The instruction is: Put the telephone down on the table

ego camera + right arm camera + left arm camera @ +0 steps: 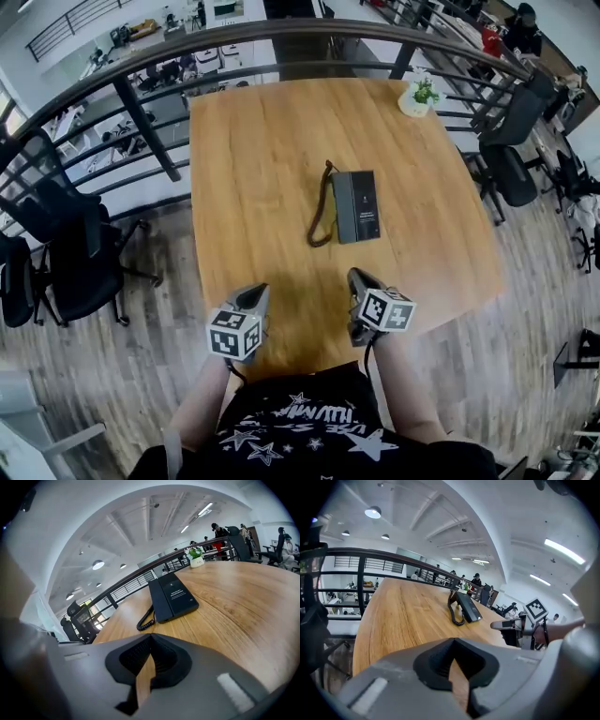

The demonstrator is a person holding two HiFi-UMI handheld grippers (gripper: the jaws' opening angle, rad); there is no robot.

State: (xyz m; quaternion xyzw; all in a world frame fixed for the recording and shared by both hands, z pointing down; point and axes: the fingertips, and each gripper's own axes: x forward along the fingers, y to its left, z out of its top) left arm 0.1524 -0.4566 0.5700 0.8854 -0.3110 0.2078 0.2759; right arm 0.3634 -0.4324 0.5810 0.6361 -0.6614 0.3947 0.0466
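Observation:
A dark desk telephone [357, 206] lies flat near the middle of the wooden table [262, 141], its coiled cord [322, 211] looping along its left side. Both grippers hover over the table's near edge, well short of the phone and apart from it. My left gripper [255, 292] is shut with nothing between its jaws. My right gripper [356, 276] is likewise shut and empty. In the left gripper view the telephone [468, 607] lies ahead beyond the jaw tips [452, 641], with the right gripper [506, 625] off to the side. In the right gripper view the telephone [176, 597] lies straight ahead.
A small potted plant [417, 97] stands at the table's far right corner. A dark metal railing [141, 70] curves round the far and left sides. Black office chairs stand at the left [66, 253] and right [511, 141] on the wood floor.

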